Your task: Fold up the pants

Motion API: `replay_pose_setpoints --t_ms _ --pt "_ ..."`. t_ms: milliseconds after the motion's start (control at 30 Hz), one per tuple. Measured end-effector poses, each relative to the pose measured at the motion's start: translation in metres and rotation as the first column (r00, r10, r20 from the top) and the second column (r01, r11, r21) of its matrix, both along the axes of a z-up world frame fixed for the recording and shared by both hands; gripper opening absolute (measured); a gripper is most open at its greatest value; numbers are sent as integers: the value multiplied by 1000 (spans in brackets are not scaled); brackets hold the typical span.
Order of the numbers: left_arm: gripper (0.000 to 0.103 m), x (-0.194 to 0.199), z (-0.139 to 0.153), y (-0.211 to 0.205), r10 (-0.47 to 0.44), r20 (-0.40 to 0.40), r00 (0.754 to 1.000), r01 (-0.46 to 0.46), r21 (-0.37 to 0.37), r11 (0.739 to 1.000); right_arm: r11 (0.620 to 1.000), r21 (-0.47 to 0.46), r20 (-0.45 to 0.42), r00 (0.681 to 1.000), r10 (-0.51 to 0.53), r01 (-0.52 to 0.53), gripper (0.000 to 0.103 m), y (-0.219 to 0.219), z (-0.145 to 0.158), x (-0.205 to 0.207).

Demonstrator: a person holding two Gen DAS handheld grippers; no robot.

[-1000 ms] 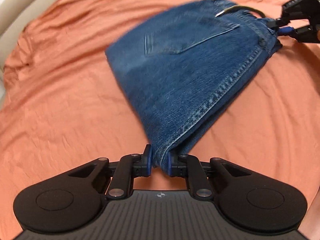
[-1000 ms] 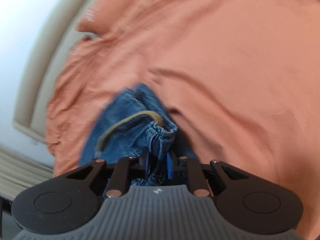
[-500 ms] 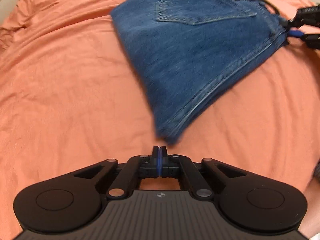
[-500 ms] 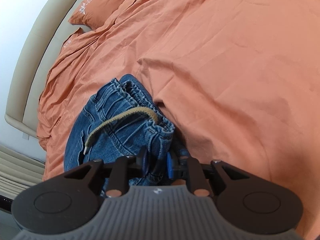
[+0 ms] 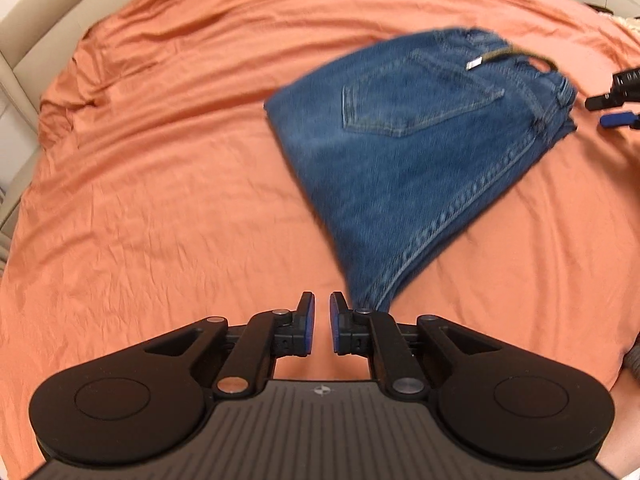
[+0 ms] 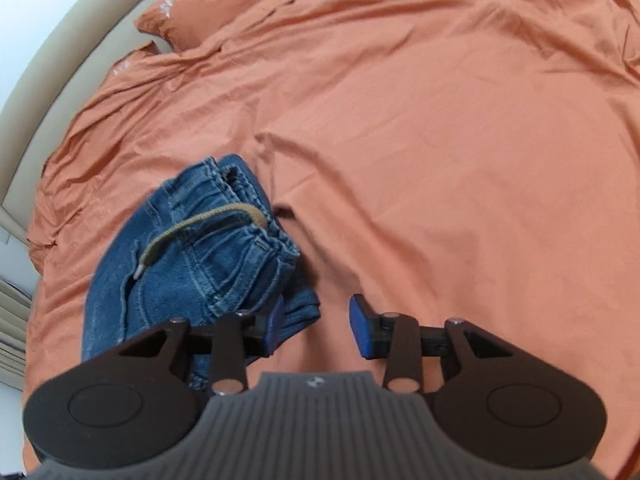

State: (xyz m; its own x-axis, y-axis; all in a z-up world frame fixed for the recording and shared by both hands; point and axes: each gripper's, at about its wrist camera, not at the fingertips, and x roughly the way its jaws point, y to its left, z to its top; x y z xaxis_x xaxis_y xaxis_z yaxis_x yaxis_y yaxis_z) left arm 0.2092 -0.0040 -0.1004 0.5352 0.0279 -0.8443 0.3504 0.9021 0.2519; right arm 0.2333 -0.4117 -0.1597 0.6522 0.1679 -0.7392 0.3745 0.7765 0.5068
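- Bed (image 5: 160,184) covered by a wrinkled orange sheet (image 6: 460,160).
- Folded blue jeans (image 5: 420,152) lie on the sheet, toward 1 o'clock in the left wrist view.
- Orange pillow (image 6: 224,4) at 11 o'clock in the right wrist view.

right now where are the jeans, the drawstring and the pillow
jeans (image 5: 404,168): left wrist view, on the denim below the back pocket
drawstring (image 6: 192,229): right wrist view, mid-cord
pillow (image 6: 216,8): right wrist view, on its orange cover

You'll find no readable text here — only a small white emblem on the ribbed grey gripper housing (image 5: 321,390) and faint white embroidery on the orange pillowcase (image 6: 172,2), both illegible.
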Motion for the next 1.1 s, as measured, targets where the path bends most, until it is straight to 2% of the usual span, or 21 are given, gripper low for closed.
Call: replay_pose_setpoints --t_ms 100,200,267,333,400,467,567,667,733,800,900,1033,1100 --pt "16 13 6 -2 2 28 1000 -1 -42 999 999 51 71 997 14 -18 42 -2 10 -12" --pt "26 28 14 7 52 68 996 -41 -145 989 997 71 137 990 25 -35 53 -3 20 -17" --pt "46 38 17 18 114 97 989 -85 -256 963 996 85 167 986 21 -36 58 -5 25 -17" --pt "58 49 13 29 187 110 976 -135 -362 922 992 123 183 983 10 -33 67 -9 24 -15" --pt "58 58 5 37 237 98 967 -171 -440 881 984 173 184 983 0 -33 67 -15 20 -11" --pt "69 69 -7 47 292 63 954 -218 -520 826 977 212 159 987 -7 -28 68 -19 12 -3" --pt "69 87 -27 64 336 -30 941 -283 -615 736 965 262 100 995 9 -35 68 -22 -5 12" --pt "69 100 -45 72 334 -89 938 -307 -657 689 944 330 33 999 4 -14 68 -23 -28 25" --pt "70 108 -57 76 331 -121 936 -321 -678 661 949 315 4 1000 4 -5 68 -22 -35 35" --pt "70 116 -70 82 324 -171 930 -346 -703 621 944 328 -4 1000 22 -20 69 -21 -41 44" --pt "73 130 -90 95 308 -252 917 -387 -751 535 922 386 -10 999 40 -33 70 -21 -54 51" --pt "73 145 -110 109 289 -321 902 -420 -807 416 892 452 -14 999 30 -20 69 -24 -66 53" --pt "72 152 -116 111 279 -337 899 -426 -820 383 887 462 -9 999 36 -27 68 -23 -69 56"
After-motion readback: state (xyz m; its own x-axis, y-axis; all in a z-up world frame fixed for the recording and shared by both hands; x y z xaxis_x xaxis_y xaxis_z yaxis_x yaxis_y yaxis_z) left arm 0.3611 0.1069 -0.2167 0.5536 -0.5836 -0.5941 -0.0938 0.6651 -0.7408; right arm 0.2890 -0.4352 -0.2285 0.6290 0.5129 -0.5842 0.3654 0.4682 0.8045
